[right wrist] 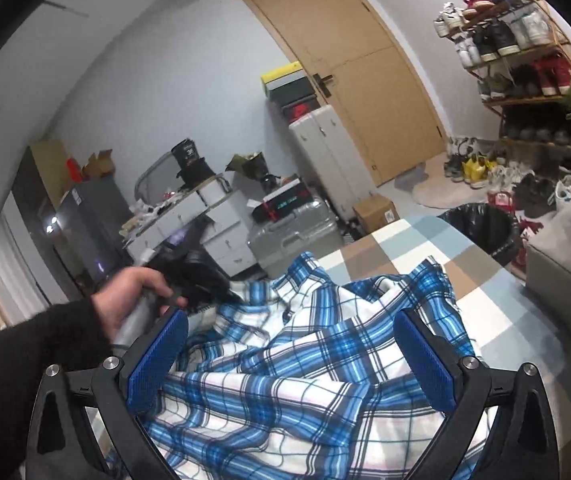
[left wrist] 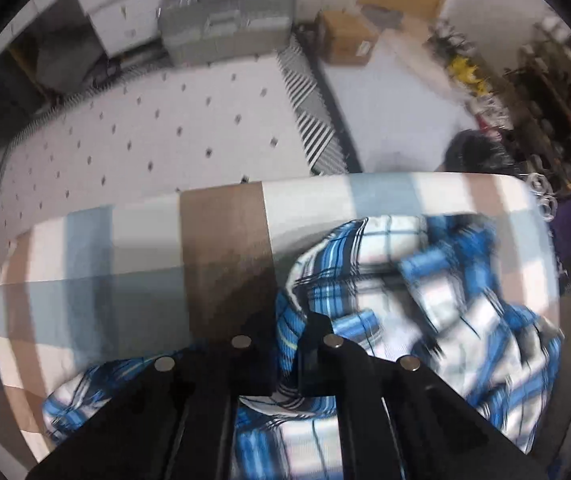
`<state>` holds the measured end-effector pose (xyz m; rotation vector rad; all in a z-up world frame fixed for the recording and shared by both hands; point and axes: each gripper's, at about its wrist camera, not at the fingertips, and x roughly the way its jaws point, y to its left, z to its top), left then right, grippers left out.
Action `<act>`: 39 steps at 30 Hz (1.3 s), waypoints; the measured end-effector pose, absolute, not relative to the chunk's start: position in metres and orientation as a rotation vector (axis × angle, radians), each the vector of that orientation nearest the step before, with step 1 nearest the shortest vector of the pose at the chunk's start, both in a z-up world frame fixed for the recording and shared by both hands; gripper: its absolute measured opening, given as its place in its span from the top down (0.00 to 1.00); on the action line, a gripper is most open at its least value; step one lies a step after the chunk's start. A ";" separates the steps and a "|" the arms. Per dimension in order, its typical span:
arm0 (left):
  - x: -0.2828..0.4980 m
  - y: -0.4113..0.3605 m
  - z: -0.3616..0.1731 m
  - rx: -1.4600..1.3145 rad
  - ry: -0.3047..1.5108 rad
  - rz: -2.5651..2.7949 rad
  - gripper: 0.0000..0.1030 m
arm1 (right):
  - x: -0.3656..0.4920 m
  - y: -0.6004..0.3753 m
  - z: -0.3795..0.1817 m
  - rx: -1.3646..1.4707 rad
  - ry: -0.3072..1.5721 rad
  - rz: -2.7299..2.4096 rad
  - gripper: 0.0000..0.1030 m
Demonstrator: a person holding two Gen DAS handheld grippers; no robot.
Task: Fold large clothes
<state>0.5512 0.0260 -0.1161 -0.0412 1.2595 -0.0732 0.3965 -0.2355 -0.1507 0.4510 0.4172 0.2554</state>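
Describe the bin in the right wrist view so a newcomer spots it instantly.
Start at the wooden door, then drop to the floor past the far edge of the checked table. The round bin stands there, left of the shoe rack; its glossy black liner sets it apart from the cardboard box.

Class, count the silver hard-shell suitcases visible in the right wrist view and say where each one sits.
2. One upright silver hard-shell suitcase stands left of the wooden door; one lies flat on the floor in front of it. Clutter may hide others.
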 end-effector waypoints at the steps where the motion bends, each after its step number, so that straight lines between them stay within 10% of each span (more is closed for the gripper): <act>1: 0.534 0.025 -0.101 -0.022 1.214 -0.104 0.99 | 0.398 -0.235 -0.151 0.447 0.425 0.259 0.00; 13: 0.348 0.001 -0.078 0.211 0.986 -0.329 0.99 | 0.417 -0.239 -0.116 0.484 0.514 0.297 0.00; 20: 0.357 0.018 -0.080 0.103 1.003 -0.338 0.99 | 0.509 -0.168 -0.111 -0.003 0.788 0.212 0.01; 22: 0.354 0.020 -0.077 0.083 1.004 -0.335 0.99 | 0.529 -0.150 -0.132 -0.103 0.887 0.191 0.12; 26: 0.362 0.021 -0.077 0.083 1.002 -0.299 0.99 | 0.548 -0.132 -0.171 -0.188 1.041 0.215 0.98; 39: 0.239 0.047 0.001 0.147 0.785 -0.319 0.99 | 0.377 -0.145 -0.049 -0.117 0.764 0.407 0.97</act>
